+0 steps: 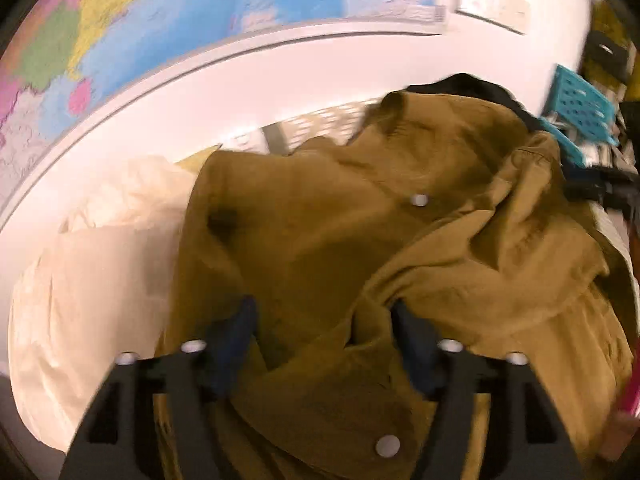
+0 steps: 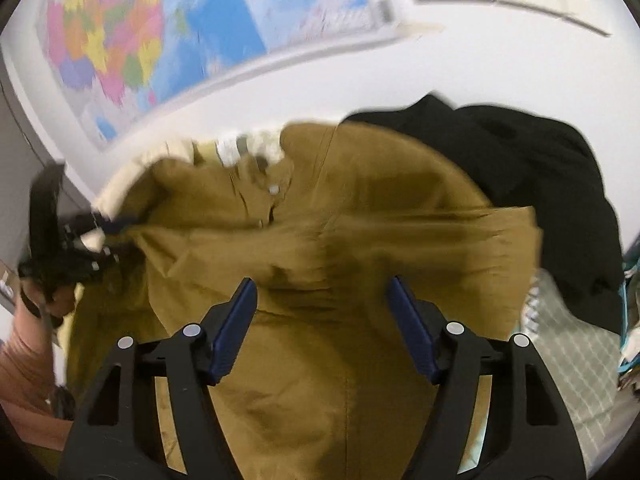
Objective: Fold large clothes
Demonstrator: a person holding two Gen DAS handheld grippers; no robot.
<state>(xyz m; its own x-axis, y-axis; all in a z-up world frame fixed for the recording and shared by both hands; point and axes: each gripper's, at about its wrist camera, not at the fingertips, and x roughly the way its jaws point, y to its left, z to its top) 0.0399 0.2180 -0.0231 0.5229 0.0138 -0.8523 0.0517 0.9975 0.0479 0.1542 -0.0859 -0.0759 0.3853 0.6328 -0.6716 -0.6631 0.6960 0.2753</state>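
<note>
A large mustard-brown jacket [image 1: 360, 240] with silver snap buttons lies crumpled and fills both views; it also shows in the right wrist view [image 2: 340, 240]. My left gripper [image 1: 322, 316] is open, its blue pads on either side of a raised fold of the jacket. My right gripper [image 2: 322, 296] is open just above the jacket's smooth lower panel, holding nothing. The left gripper also shows at the left edge of the right wrist view [image 2: 76, 240], at the jacket's edge. Both views are motion-blurred.
A black garment [image 2: 540, 200] lies behind and right of the jacket. A cream garment [image 1: 92, 272] lies to its left. A checked cloth [image 2: 568, 360] covers the surface. Blue plastic baskets [image 1: 580, 108] stand at the right. A wall map [image 1: 160, 20] hangs behind.
</note>
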